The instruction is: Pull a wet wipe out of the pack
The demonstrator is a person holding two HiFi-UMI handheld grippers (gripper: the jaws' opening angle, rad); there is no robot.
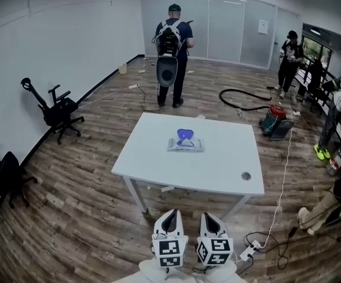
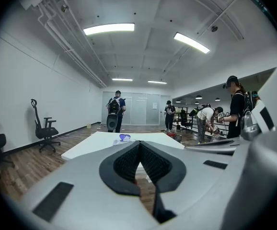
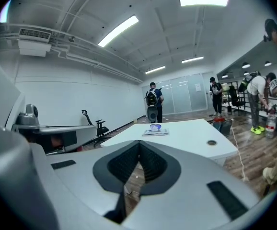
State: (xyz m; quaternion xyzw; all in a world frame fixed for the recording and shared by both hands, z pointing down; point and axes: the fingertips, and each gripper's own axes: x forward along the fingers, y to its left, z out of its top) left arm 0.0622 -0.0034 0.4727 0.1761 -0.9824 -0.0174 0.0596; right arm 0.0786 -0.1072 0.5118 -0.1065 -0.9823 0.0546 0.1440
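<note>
A flat wet wipe pack (image 1: 186, 144) with a blue lid or wipe standing up from it lies near the middle of a white table (image 1: 158, 164). It shows small and far in the left gripper view as the pack (image 2: 123, 139), and in the right gripper view as the pack (image 3: 155, 131). My left gripper (image 1: 170, 222) and right gripper (image 1: 211, 223) hang side by side short of the table's near edge, well back from the pack. Both have their jaws closed together with nothing between them: left gripper (image 2: 139, 145), right gripper (image 3: 139, 144).
A person with a backpack (image 1: 171, 46) stands beyond the table. Office chairs (image 1: 59, 112) sit at the left wall. A red vacuum (image 1: 275, 119) with a black hose lies at the right, where other people (image 1: 289, 58) work. Cables and a power strip (image 1: 248, 251) lie on the floor near my right side.
</note>
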